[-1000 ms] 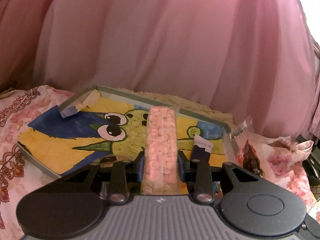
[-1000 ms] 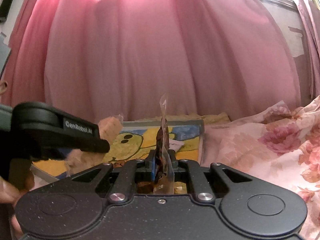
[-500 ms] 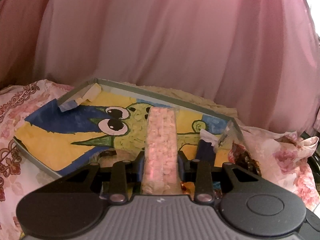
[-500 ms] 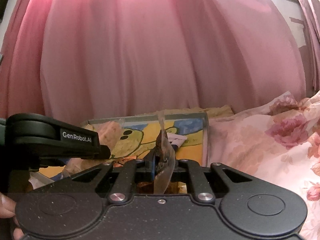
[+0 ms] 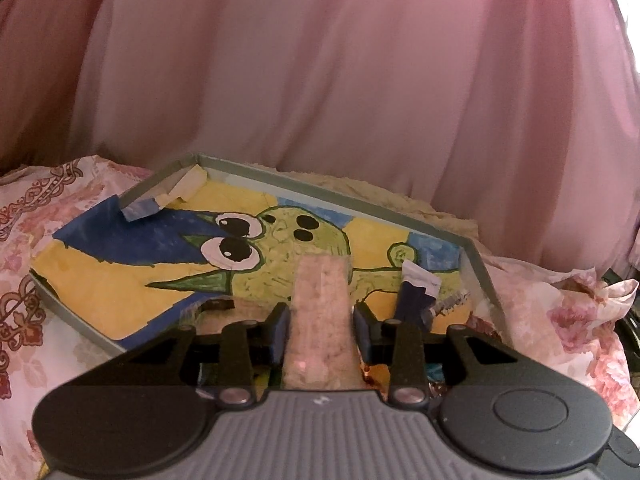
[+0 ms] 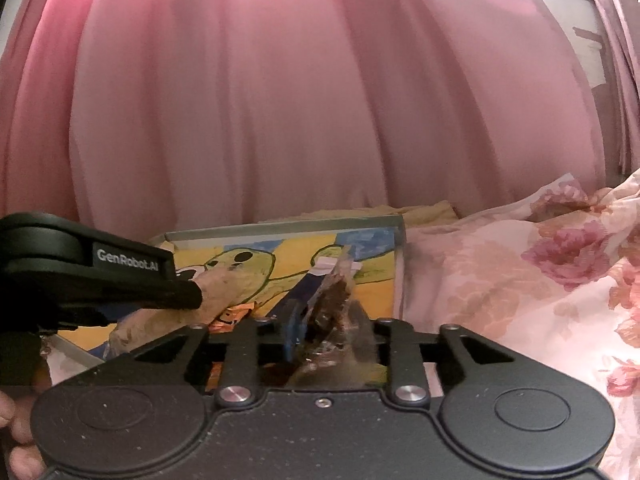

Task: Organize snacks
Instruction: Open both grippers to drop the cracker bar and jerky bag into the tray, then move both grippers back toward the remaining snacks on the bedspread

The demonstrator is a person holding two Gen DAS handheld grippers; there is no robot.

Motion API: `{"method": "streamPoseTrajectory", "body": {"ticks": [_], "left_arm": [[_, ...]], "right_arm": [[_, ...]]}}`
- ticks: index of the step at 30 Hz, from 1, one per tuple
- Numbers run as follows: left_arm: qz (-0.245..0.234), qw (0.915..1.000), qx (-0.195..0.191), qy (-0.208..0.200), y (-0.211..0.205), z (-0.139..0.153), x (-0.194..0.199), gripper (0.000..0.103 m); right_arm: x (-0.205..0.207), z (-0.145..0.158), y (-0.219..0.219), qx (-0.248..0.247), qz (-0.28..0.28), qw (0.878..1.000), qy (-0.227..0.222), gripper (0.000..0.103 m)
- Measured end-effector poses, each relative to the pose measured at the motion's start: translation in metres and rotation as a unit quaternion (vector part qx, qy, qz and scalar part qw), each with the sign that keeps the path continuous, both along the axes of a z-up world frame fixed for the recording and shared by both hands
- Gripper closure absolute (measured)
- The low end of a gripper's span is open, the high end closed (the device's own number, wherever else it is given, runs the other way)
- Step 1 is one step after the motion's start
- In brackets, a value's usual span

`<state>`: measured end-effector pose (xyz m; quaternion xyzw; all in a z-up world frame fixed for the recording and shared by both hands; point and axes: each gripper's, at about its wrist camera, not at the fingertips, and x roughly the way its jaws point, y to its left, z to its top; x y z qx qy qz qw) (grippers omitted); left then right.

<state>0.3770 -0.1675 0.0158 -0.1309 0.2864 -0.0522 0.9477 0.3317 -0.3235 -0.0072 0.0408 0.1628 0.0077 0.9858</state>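
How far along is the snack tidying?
Partly done: a dark blue packet already lies in the painted cartoon tray. In hand: the left gripper holds a clear pack of pale pink snacks; the right gripper holds a clear bag of brown snacks. Both must be set down.

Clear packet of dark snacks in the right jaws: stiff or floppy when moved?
Probably floppy: the clear packet looks thin and crumpled, and its top leans sideways. Likely light, since a narrow pinch carries it. The film may slip.

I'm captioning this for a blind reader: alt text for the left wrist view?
The left gripper holds a clear packet of pale pink snacks over a shallow tray lined with a green cartoon painting, resting on floral bedding before a pink curtain.
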Motion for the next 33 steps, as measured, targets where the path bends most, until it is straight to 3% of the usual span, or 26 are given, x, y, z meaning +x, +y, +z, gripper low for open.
{"method": "streamPoseTrajectory", "body": {"ticks": [6,15,21,33], "left_arm": [[0.004,0.9999,-0.006,-0.015,0.004,0.006,-0.008,0.036],[0.029,0.9985,-0.005,-0.046,0.016,0.022,-0.027,0.006],[0.053,0.9964,-0.007,-0.066,0.030,0.035,-0.047,0.001],[0.077,0.9944,-0.022,-0.069,0.064,0.043,-0.108,0.001]], "right_arm": [[-0.007,0.005,0.002,-0.013,-0.005,1.000,-0.016,0.035],[-0.022,0.021,0.002,-0.015,-0.005,0.999,-0.039,0.012],[-0.043,0.036,0.003,-0.014,-0.007,0.998,-0.058,0.001],[-0.101,0.058,0.011,-0.036,-0.004,0.996,-0.082,0.001]]}}
